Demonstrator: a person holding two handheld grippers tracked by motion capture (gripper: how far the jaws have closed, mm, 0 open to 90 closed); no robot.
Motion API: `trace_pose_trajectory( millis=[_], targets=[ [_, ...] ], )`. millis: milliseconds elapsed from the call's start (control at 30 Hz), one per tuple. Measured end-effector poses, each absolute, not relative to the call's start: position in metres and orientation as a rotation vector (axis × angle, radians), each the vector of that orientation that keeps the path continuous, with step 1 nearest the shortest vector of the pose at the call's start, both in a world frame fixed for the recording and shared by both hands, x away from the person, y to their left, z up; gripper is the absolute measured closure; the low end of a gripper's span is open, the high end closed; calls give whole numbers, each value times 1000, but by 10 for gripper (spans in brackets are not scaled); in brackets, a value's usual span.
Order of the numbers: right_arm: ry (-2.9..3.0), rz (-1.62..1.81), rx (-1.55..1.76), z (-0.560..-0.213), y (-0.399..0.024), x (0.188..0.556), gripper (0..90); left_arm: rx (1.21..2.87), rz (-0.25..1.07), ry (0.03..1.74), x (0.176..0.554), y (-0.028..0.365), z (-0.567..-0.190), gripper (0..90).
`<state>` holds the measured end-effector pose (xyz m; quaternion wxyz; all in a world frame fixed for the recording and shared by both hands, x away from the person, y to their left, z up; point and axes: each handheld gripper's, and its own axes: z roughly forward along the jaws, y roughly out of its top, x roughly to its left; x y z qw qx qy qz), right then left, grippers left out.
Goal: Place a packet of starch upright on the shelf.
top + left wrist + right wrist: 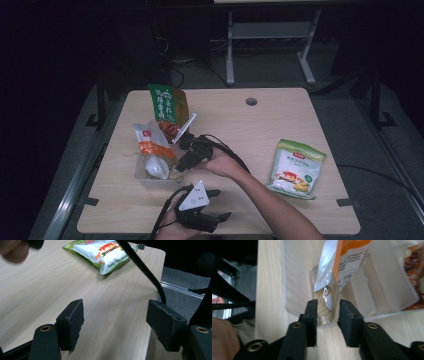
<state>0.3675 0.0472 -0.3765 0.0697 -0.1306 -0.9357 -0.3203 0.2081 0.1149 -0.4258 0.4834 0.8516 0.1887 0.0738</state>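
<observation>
High view: clear bin holds snack packets; both grippers' fingers open, empty.

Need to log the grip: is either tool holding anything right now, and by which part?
Nothing is held. The right tool is open around the orange snack packet in the clear bin; the left tool is open.

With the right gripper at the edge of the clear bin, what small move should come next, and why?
Probably draw the right gripper back from the clear plastic bin. Its jaws stand apart at the bin's near wall, with the orange snack packet leaning inside the bin and no pad pressing on it, so that packet looks placed. The green-and-white packet lies alone on the table, and the left gripper is open and idle.
</observation>
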Motion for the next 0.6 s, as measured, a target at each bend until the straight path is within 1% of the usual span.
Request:
trace_pose_trajectory(
  millis=[300, 600],
  targets=[
    [-2808, -1095, -491, -360, 0, 367, 572, 2081, 177, 476, 212, 111, -429, 295],
    [-2821, -1139, -614, -355, -56, 361, 514, 2100, 175, 490, 219, 103, -431, 297]
  ],
)
